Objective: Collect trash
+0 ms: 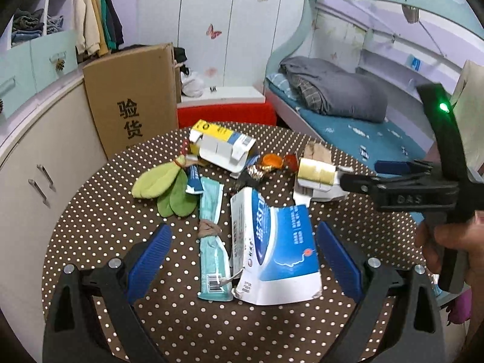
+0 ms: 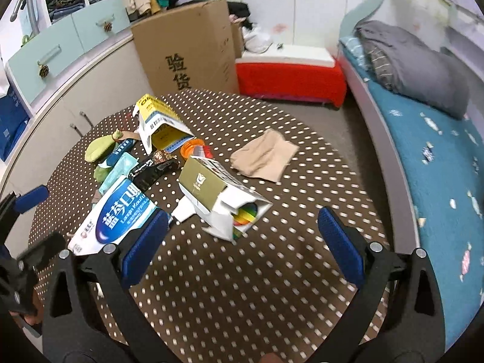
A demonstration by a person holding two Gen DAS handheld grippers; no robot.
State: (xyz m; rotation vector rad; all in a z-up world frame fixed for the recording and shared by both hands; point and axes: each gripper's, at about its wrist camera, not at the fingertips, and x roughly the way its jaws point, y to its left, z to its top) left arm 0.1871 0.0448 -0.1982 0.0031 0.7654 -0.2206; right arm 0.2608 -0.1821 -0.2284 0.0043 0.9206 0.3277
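Left gripper (image 1: 242, 257): your jaws spread wide around the blue-and-white cardboard box (image 1: 276, 251).
Right gripper (image 2: 242, 242): wide, empty.
Gold-and-white carton (image 2: 211, 187): 12 o'clock of it.
Progress: nothing collected; all litter remains on the brown polka-dot table (image 2: 242, 287).

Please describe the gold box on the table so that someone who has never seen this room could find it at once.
Start at the round brown table with white dots. Near its middle, right of the big blue and white toothpaste box, lies the gold box. It alone has a gold top, and its torn white end shows rainbow stripes inside.
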